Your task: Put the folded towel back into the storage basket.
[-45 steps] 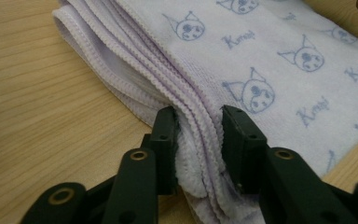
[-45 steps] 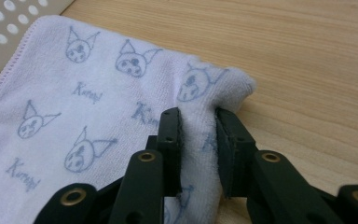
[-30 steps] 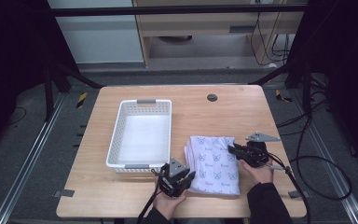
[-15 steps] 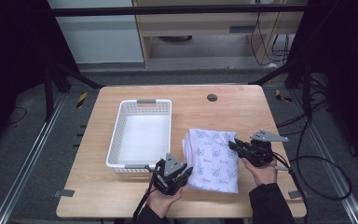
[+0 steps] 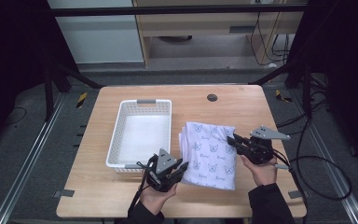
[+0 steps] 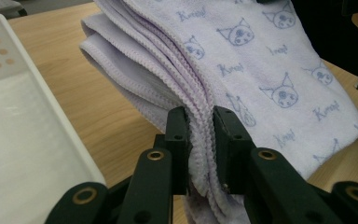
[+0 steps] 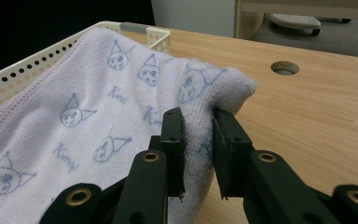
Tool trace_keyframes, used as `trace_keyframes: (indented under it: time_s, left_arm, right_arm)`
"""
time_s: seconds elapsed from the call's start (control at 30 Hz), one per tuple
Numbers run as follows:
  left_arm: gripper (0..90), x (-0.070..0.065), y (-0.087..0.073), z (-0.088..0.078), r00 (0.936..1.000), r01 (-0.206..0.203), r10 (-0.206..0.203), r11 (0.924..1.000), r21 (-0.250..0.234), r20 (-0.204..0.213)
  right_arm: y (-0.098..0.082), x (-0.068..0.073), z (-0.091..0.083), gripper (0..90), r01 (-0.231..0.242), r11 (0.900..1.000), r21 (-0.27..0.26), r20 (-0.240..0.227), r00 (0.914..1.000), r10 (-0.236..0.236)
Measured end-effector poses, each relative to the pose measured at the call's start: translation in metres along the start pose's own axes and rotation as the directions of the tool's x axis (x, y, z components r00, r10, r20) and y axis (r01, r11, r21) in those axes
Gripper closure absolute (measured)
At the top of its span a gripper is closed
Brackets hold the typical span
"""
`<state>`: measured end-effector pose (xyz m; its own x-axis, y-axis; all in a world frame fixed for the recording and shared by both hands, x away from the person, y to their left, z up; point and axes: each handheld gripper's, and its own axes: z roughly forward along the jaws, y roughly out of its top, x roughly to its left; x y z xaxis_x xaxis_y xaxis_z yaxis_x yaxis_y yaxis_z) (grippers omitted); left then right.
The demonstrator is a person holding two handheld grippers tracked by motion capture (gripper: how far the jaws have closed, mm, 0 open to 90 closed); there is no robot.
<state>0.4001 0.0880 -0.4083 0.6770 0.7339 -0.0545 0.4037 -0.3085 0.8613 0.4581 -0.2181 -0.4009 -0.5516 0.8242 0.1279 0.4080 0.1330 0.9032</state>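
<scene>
Left tool: jaws closed on the near-left edge of the folded towel. In the left gripper view the stacked hem layers sit pinched between the two black jaws.
Right tool: jaws closed on the right-hand edge of the folded towel. In the right gripper view a bunched fold of cloth is clamped between the jaws.
Folded towel: pale lilac with a cat-face print, folded in several layers. It lies near the front of the desk, just right of the basket, between the two tools.
Towel attitude: gripped edges are raised. In the right gripper view the cloth arches up from the jaws and drapes toward the basket rim. Whether the middle of the towel rests on the desk cannot be told.
Basket: white, perforated walls, grey handle clips at the far and near ends. It stands on the left half of the desk, touching nothing that can be made out.
Desk: light wood top with a round cable hole near the far edge, well apart from the towel.
Hands: one hand behind each tool, sleeves entering from the near edge of the desk.
</scene>
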Motion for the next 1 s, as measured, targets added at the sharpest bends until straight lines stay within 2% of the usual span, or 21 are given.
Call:
trace_keyframes:
  time_s: [0.37, 0.53, 0.8, 1.0]
  left_arm:
    - [75.7, 0.013, 0.014, -0.023, 0.9996, -0.010, 0.009, 0.9992, -0.039, -0.025]
    - [75.7, 0.023, 0.021, -0.035, 0.9995, -0.001, -0.002, 0.9977, -0.067, -0.033]
    - [75.7, 0.033, 0.024, -0.048, 0.9990, 0.011, -0.015, 0.9956, -0.093, -0.043]
    - [75.8, 0.044, 0.025, -0.058, 0.9979, 0.021, -0.027, 0.9941, -0.107, -0.059]
  right_arm:
    - [0.026, 0.017, 0.002, 75.5, 0.037, 0.998, -0.044, 0.003, 0.9993, -0.037]
    - [0.041, 0.028, 0.006, 75.5, 0.059, 0.996, -0.063, 0.000, 0.9982, -0.059]
    - [0.057, 0.038, 0.010, 75.4, 0.070, 0.994, -0.080, -0.013, 0.9974, -0.071]
    - [0.068, 0.048, 0.020, 75.3, 0.081, 0.993, -0.088, -0.027, 0.9961, -0.084]
